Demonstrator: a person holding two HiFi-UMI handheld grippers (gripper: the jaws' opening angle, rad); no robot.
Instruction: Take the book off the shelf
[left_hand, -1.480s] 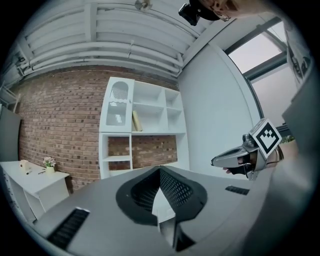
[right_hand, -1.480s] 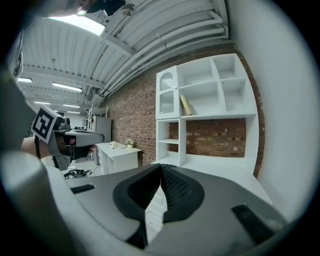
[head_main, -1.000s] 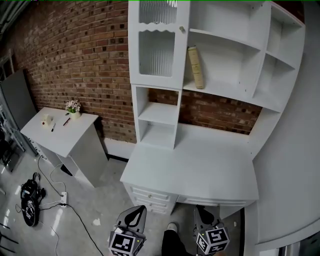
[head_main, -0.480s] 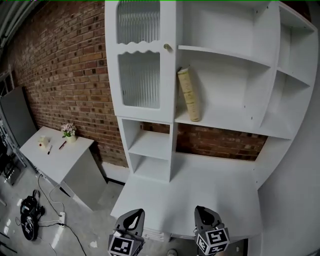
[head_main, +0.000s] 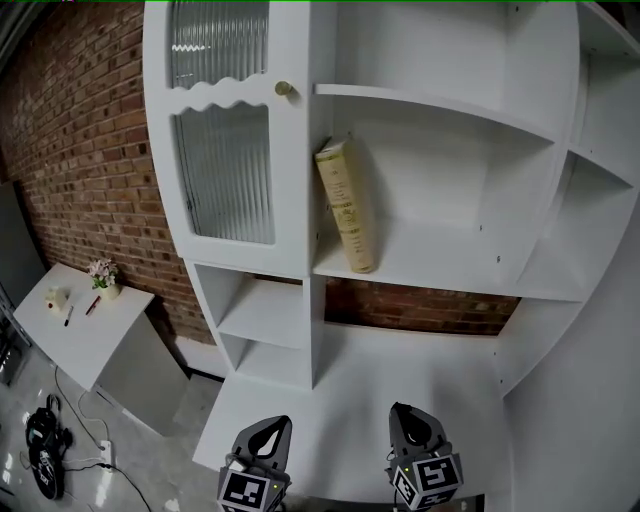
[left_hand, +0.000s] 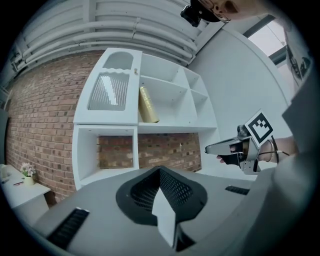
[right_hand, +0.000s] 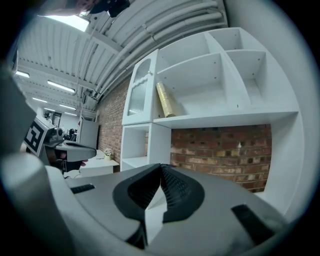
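A tan book (head_main: 347, 205) stands on the white shelf (head_main: 440, 265), leaning against the cabinet's side wall. It shows small and far in the left gripper view as the book (left_hand: 147, 105) and in the right gripper view as the book (right_hand: 165, 100). My left gripper (head_main: 266, 434) and right gripper (head_main: 411, 425) hang side by side low over the desk's front edge, well below the book. Both are shut with nothing in them. Each one shows in the other's view: the right gripper (left_hand: 222, 147) and the left gripper (right_hand: 75, 148).
The white desk top (head_main: 430, 385) lies under the shelves, with brick wall behind. A ribbed-glass cabinet door (head_main: 225, 175) with a knob (head_main: 284, 89) stands left of the book. At the lower left are a small white table (head_main: 70, 335) with a flower pot (head_main: 102, 277) and cables on the floor (head_main: 45, 455).
The head view has come closer to the shelving, so the book looks bigger and sits further left. Both grippers keep their place at the bottom of the view, still shut.
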